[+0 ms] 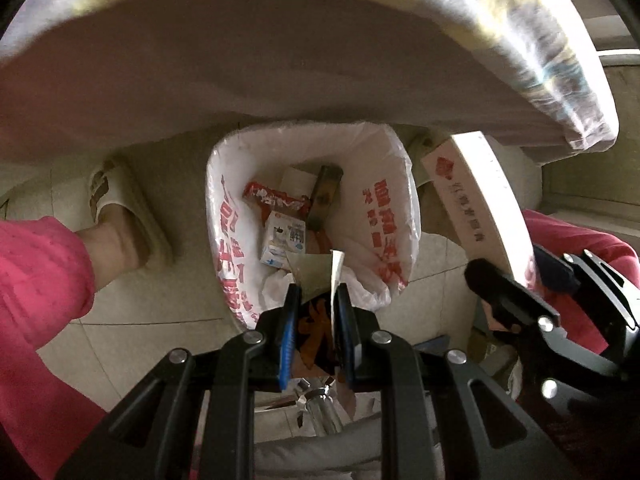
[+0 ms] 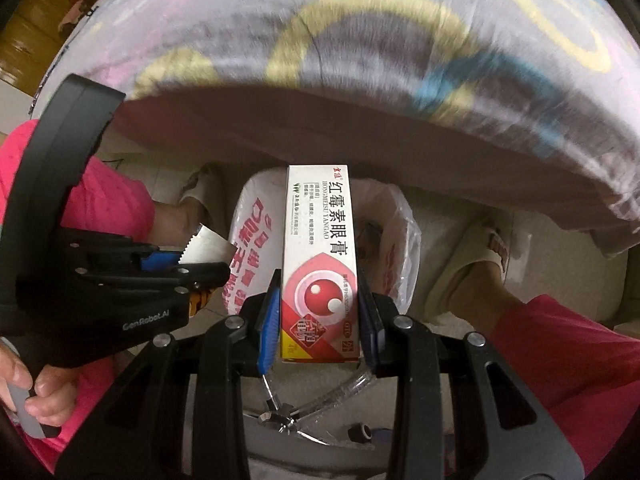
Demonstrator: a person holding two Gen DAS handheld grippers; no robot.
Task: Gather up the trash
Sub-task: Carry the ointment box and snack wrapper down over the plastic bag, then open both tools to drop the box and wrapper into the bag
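My left gripper (image 1: 316, 292) points down over the near rim of a trash bin (image 1: 384, 200) lined with a white bag with red print. It is shut on a flat snack wrapper (image 1: 314, 276), black and orange with a silvery inside. In the bin lie a small milk carton (image 1: 282, 242), a red wrapper (image 1: 272, 196) and a dark packet (image 1: 326, 196). My right gripper (image 2: 318, 280) is shut on a long white and red ointment box (image 2: 318, 248), held above the same bin (image 2: 248, 232). The box (image 1: 476, 196) also shows in the left wrist view, right of the bin.
A bed edge with a patterned sheet (image 2: 360, 60) overhangs the bin from behind. The person's feet in beige slippers (image 1: 120, 204) (image 2: 480, 248) stand on the tiled floor either side of the bin, legs in pink trousers (image 1: 36, 280). The left gripper's body (image 2: 80, 272) is beside the right one.
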